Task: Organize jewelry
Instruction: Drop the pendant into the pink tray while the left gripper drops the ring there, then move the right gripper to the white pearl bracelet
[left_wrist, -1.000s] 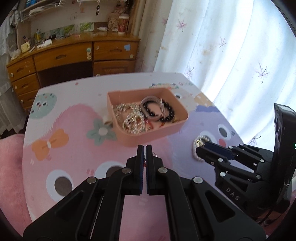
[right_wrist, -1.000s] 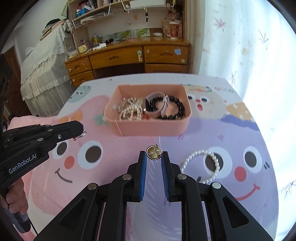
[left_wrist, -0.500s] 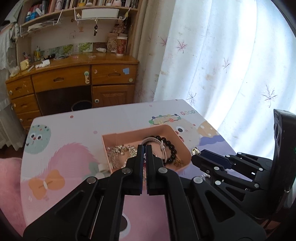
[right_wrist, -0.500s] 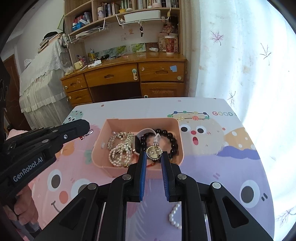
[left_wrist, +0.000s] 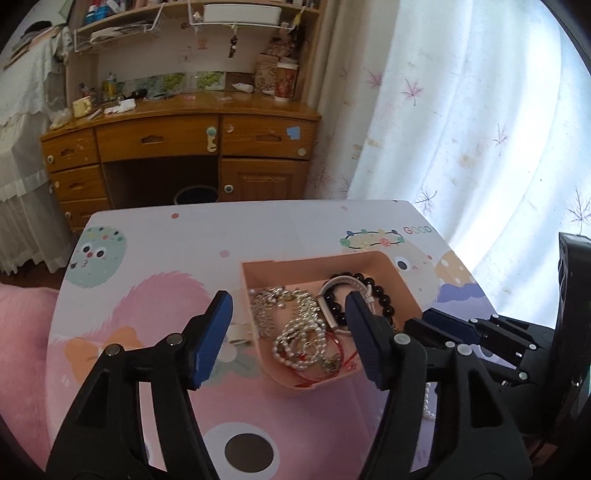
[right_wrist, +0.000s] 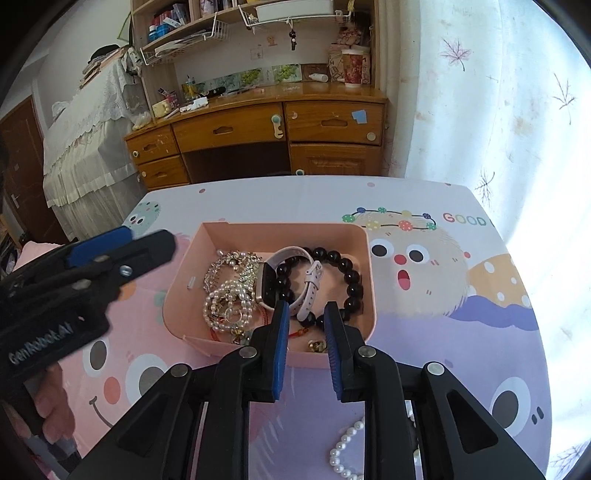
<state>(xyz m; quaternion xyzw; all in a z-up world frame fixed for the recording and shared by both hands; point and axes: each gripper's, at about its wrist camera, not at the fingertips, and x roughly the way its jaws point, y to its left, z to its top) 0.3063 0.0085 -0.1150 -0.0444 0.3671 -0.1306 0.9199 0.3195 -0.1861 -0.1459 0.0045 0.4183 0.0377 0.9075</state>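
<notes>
Tray (right_wrist: 369, 273) mid-frame on the surface (right_wrist: 424, 192), jewelry tangled inside. Gold charm (right_wrist: 317, 345) lies in it, partly hidden between the right hand-held gripper (right_wrist: 306, 325) fingers, spread apart. Left hand-held gripper (left_wrist: 286, 314) wide apart, empty. Pearl bracelet (right_wrist: 341, 454) cut off, bottom of frame.

Two wrist views from near above the table (left_wrist: 280, 225), facing the desk (right_wrist: 258, 122), sharing the pink tray (right_wrist: 284, 232).

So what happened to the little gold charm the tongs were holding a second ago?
The right tongs carried it over the pink tray and opened; the gold charm now lies inside. The left tongs opened too. The pearl bracelet stayed on the table.
</notes>
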